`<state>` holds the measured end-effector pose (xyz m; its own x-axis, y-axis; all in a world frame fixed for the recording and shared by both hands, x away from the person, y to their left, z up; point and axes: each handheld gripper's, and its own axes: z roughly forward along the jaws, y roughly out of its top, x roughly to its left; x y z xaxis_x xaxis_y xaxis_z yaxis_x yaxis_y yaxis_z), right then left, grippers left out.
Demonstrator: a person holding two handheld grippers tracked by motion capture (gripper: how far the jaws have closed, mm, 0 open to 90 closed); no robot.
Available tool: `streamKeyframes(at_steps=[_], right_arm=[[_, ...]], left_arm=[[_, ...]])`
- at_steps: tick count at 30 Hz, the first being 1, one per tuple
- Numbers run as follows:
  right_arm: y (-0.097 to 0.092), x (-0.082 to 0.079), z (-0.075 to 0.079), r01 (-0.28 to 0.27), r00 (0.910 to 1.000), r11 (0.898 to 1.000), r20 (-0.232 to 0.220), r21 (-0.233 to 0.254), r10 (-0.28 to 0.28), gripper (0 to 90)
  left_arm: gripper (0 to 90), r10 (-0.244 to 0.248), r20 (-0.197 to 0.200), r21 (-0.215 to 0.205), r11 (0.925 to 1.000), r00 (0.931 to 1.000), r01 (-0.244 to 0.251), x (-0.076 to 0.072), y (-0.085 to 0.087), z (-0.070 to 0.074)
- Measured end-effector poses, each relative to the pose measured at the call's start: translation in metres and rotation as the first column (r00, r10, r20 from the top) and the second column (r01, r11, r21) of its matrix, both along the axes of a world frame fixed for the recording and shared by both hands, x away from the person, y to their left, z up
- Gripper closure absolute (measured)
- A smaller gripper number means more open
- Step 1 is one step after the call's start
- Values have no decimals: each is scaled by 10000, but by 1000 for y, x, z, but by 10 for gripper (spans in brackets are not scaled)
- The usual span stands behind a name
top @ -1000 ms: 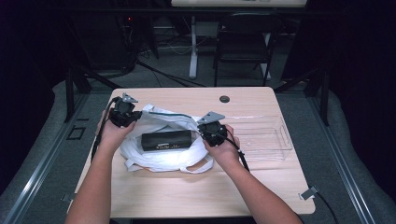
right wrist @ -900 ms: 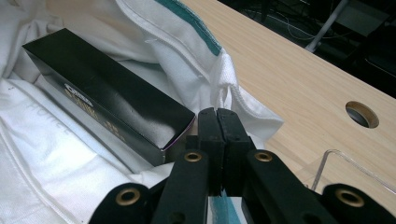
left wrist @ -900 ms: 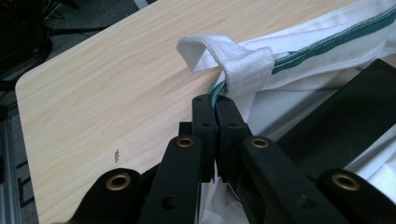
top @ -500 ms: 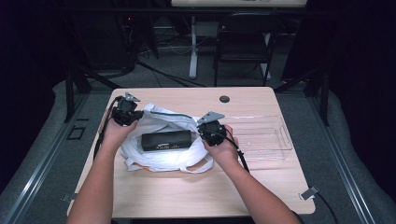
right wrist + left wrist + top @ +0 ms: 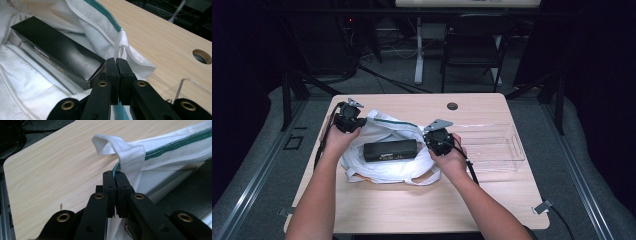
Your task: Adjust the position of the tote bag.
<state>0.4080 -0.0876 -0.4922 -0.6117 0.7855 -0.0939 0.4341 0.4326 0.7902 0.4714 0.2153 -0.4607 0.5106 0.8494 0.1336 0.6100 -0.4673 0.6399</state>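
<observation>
At the lower centre of the frame the left gripper (image 5: 115, 176) has its black fingers (image 5: 109, 187) pressed together on the green-trimmed rim of a white bag (image 5: 172, 150). A white strap loop (image 5: 117, 148) stands just above them. The pale wooden desk (image 5: 50, 170) covers the left. At lower right lies something dark, perhaps a box (image 5: 195, 185).

The high view looked forward and down from above the person's side, far enough back to take in the whole surface (image 5: 412, 200) with both tongs. The left gripper view sat close behind the left tongs (image 5: 115, 176), facing along them at the hem of the white bag (image 5: 160, 147). The right gripper view sat equally close behind the right tongs (image 5: 116, 62), facing the bag's opposite edge. All three shared the bag and the black box (image 5: 57, 53) between the tongs.
</observation>
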Motion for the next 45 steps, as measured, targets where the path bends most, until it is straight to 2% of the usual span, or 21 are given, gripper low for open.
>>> streamKeyframes(at_steps=[21, 29, 35, 38, 45], right_arm=[[-1, 4, -3, 116, 9999, 9999, -55, 93, -115, 886], [0, 7, -6, 128, 9999, 9999, -82, 99, -127, 877], [1, 8, -7, 204, 9997, 9997, -171, 165, -202, 870], [2, 9, -8, 289, 9993, 9996, -234, -19, -289, 840], [4, 11, -11, 206, 9995, 9997, -241, -164, -210, 857]], left_arm=[[884, 146, -444, -306, 9994, 9989, -160, 16, 3, -14], [884, 177, -625, -279, 9994, 9979, -195, 21, 3, -18], [884, 262, -621, -277, 9992, 9977, -280, 23, 2, -22], [884, 255, -731, -276, 9992, 9970, -276, 24, 3, -24], [884, 324, -819, -217, 9992, 9961, -343, 27, 3, -28]])
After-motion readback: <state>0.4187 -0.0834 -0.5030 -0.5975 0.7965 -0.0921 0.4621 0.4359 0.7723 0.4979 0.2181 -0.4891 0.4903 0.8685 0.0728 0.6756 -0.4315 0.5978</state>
